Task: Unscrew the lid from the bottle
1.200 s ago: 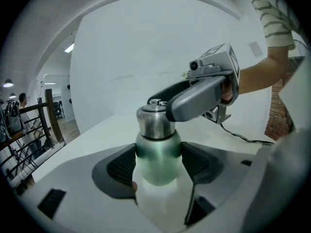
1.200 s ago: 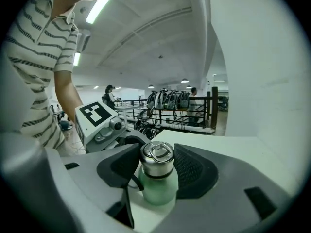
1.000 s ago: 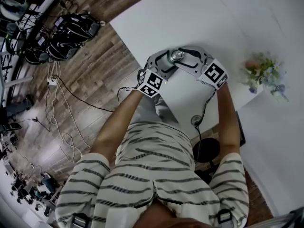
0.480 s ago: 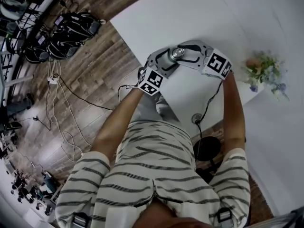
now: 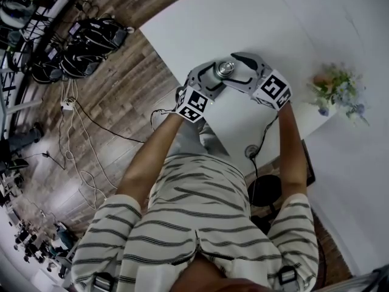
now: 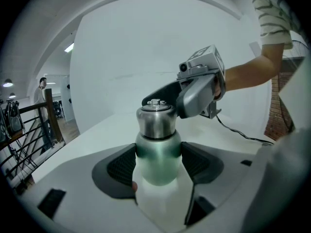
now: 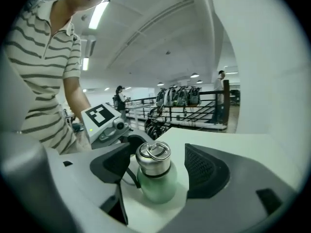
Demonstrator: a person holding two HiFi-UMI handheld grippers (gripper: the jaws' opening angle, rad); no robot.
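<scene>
The bottle (image 6: 156,149), pale green in the body with a steel lid (image 6: 155,119) topped by a small ring, stands upright on the white counter (image 5: 255,17), near the counter's edge closest to the person. The lid sits on the bottle's neck.

The left tool (image 6: 159,168) is clamped on the bottle: its two dark ribbed pads (image 6: 120,166) press against either side of the green body, below the steel lid.

The right tool (image 7: 160,169) comes at the bottle from the opposite side, higher up, at lid level. Its jaws have just been opening and stand wide apart, with the lid between them; neither pad (image 7: 206,171) touches the lid or the bottle. A marker cube (image 5: 272,92) rides on this tool, on the side away from the bottle.

Seen from the head camera, a small bunch of flowers (image 5: 337,90) lies well apart from the bottle, to its right, at the counter's edge. On the bottle's left, beyond the counter, cables (image 5: 79,132) trail over a wooden floor (image 5: 121,102) where dark bags (image 5: 91,44) lie.
</scene>
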